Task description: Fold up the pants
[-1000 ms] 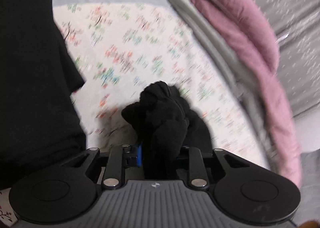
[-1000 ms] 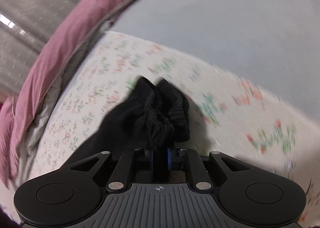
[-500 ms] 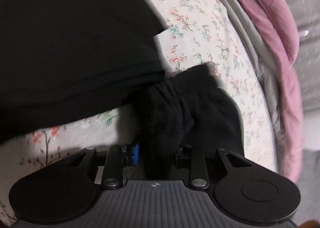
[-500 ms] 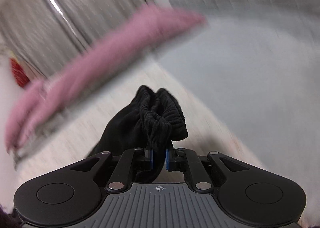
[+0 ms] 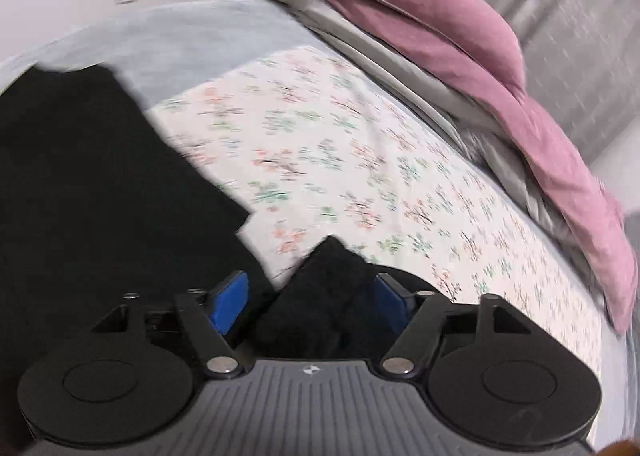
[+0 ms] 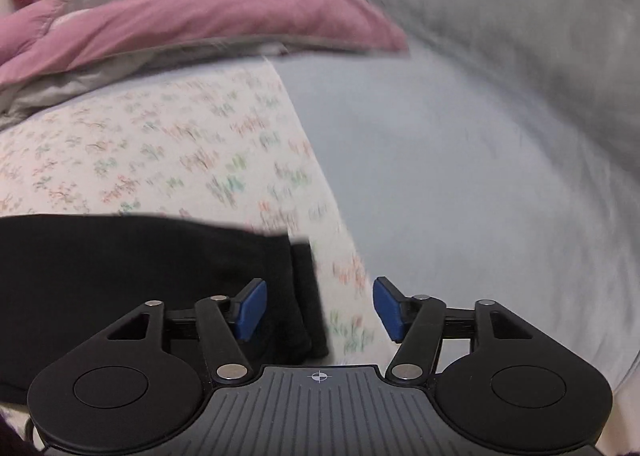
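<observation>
1. The black pants (image 6: 140,276) lie flat on the floral sheet (image 6: 140,143) of the bed, their edge running straight across the lower left of the right wrist view.
2. The right gripper (image 6: 319,308) hangs over the pants' corner; its jaws are opening, blue pads (image 6: 251,310) well apart, nothing clamped. Cloth sits beneath the left pad, sheet beneath the right.
3. The left gripper (image 5: 310,298) has its jaws opening too. A bunched peak of black fabric (image 5: 320,296) stands between the pads; the left pad is clear of it, while contact at the right pad cannot be told.
4. A pink duvet (image 5: 460,55) over grey bedding (image 5: 360,43) borders the far side.
5. Both views are motion-blurred.
</observation>
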{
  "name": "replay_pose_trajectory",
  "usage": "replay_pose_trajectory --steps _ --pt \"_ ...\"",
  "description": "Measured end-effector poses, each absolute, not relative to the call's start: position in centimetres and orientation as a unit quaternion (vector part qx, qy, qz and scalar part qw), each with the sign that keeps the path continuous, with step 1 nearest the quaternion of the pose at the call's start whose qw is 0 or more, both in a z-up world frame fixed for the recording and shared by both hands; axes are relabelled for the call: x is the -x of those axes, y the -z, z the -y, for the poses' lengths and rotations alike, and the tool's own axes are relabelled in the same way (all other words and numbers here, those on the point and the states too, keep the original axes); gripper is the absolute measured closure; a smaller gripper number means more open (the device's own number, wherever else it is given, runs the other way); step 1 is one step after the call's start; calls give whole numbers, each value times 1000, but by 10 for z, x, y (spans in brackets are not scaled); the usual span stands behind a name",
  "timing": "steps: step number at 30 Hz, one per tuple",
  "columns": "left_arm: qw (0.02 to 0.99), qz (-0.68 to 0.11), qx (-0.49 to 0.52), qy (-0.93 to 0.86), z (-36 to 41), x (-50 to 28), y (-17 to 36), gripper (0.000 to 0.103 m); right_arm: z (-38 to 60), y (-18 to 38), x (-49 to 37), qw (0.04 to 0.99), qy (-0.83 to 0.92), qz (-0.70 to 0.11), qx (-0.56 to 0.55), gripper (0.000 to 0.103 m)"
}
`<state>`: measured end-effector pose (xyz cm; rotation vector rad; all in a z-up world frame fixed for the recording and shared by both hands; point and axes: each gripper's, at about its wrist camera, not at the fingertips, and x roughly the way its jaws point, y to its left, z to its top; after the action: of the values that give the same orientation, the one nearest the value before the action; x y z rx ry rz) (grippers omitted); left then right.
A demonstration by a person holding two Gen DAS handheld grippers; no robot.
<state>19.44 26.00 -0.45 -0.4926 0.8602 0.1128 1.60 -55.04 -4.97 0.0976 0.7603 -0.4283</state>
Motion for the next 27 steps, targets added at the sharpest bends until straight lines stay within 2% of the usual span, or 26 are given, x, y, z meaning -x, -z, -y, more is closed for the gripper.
replay_pose_trajectory --steps 5,8,10,13,15,19,24,27 --pt "880 -445 159 -51 -229 -232 20 21 502 27 -68 932 61 -350 -72 43" --pt "882 -458 102 -53 -213 -249 32 15 446 19 -122 932 -47 -348 -91 45" --pt "880 -462 95 -48 -211 -255 40 15 403 14 -162 922 -126 -348 -112 49" --pt "880 -460 106 -41 -206 -267 48 15 336 15 -218 900 -204 -369 -112 50" --pt "881 -460 100 -42 -202 -269 54 15 291 24 -259 887 -226 -393 -87 54" --pt "885 -455 91 -45 -201 -272 66 15 228 62 -325 858 -232 -456 -47 69" --pt "886 -446 120 -39 -208 -269 73 16 210 99 -347 822 -229 -512 -95 70" --pt "889 -438 129 -41 -207 -267 74 22 207 105 -351 818 -237 -513 -110 72"
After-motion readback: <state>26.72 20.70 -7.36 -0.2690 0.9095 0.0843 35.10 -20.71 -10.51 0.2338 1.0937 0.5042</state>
